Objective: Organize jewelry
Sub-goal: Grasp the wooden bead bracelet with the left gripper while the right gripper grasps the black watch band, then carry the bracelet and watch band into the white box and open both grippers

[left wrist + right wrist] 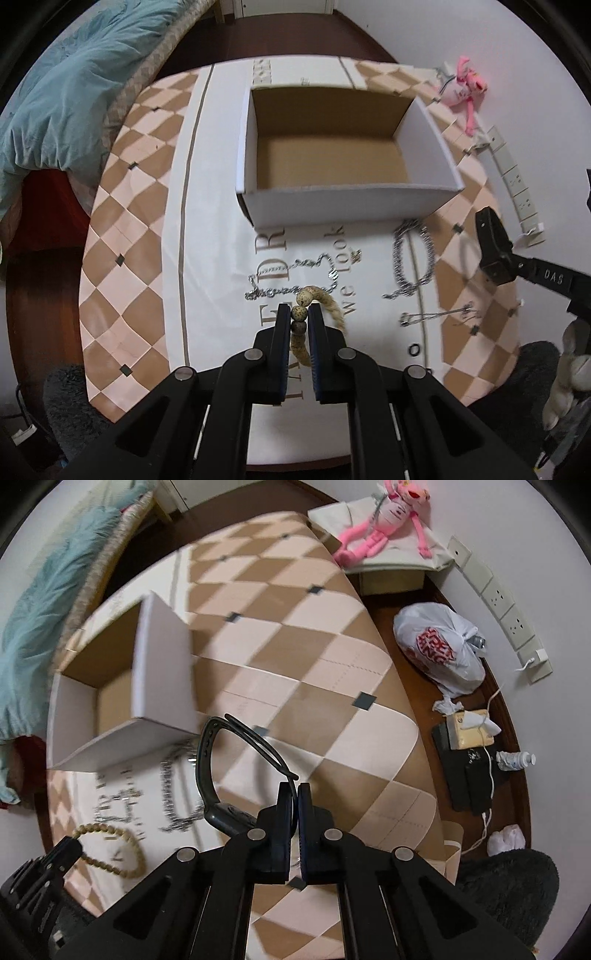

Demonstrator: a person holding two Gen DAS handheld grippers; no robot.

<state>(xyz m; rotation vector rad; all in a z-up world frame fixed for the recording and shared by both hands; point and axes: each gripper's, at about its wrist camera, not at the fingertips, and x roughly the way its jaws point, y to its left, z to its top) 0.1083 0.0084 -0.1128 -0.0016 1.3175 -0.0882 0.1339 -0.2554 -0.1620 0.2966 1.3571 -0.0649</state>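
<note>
A: What is each tool doing?

B: The left tool is clamped on a beaded bracelet, its pads pressing the speckled beads, with the rest of the loop hanging below and curling to the right. The right tool is pinched tight on the thin strap end of a black wristband, which arcs away to the left.

A: And the big things around them?

B: A desk under a checked tan-and-cream cloth, with a white printed panel down its middle. On that panel stands an open cardboard box, white outside and brown inside; nothing shows in it.

A: Where is the loose jewelry?

B: Just in front of the box. A silver chain bracelet lies in a loop on the right, a finer silver chain lies beneath the beads, and a small silver pin lies near the cloth's checked border.
</note>
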